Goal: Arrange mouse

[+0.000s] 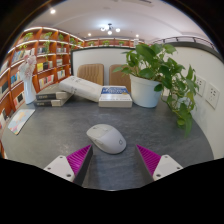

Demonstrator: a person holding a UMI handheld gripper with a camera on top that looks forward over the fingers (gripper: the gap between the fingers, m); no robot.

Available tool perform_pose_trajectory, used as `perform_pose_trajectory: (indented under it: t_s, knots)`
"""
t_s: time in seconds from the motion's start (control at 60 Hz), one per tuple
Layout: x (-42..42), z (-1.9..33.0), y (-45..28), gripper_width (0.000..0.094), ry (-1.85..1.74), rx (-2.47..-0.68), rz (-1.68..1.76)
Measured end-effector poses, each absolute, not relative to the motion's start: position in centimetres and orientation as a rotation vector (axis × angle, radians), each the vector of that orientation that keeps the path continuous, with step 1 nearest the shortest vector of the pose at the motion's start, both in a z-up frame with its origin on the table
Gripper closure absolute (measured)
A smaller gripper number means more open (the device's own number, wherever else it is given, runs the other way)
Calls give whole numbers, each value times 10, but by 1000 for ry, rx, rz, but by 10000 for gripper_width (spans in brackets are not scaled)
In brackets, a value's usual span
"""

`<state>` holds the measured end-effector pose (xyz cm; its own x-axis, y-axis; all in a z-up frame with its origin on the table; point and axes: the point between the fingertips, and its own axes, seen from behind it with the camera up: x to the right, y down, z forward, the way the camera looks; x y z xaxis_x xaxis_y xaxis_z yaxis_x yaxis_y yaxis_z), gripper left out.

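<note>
A white computer mouse (106, 138) lies on the grey table (60, 125), just ahead of my fingers and slightly left of the middle between them. My gripper (113, 158) is open, its magenta pads (78, 157) spread wide on either side, and nothing is held between them. The fingers stand a little short of the mouse and do not touch it.
A potted green plant in a white pot (146, 90) stands at the back right. A white box (81, 88) and stacked books (115, 97) lie at the back, more books (51, 98) at the left. Two chairs (92, 72) and bookshelves (45, 60) lie beyond the table.
</note>
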<state>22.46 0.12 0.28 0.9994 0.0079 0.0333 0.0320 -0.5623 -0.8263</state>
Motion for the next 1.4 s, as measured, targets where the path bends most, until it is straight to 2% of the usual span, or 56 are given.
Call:
perform_pose_trajectory:
  t_s: [0.283,0.433,0.533,0.683,0.833,0.95,1.05,1.183,1.283,1.4]
  knots:
    - [236,0,67,107,-9,-2168,23]
    - [242,-2,93,227,51,-2174,14]
    - [244,-4,102,350,72,-2180,-5]
    - [243,-5,105,412,100,-2205,-19]
    - [242,-8,106,527,113,-2256,-29]
    - [234,-1,104,536,155,-2298,-67]
    - [209,43,106,535,169,-2252,-114]
    - [144,142,112,536,150,-2136,-166]
    - [69,215,119,537,113,-2042,-169]
    - [-33,269,131,538,51,-1975,-109]
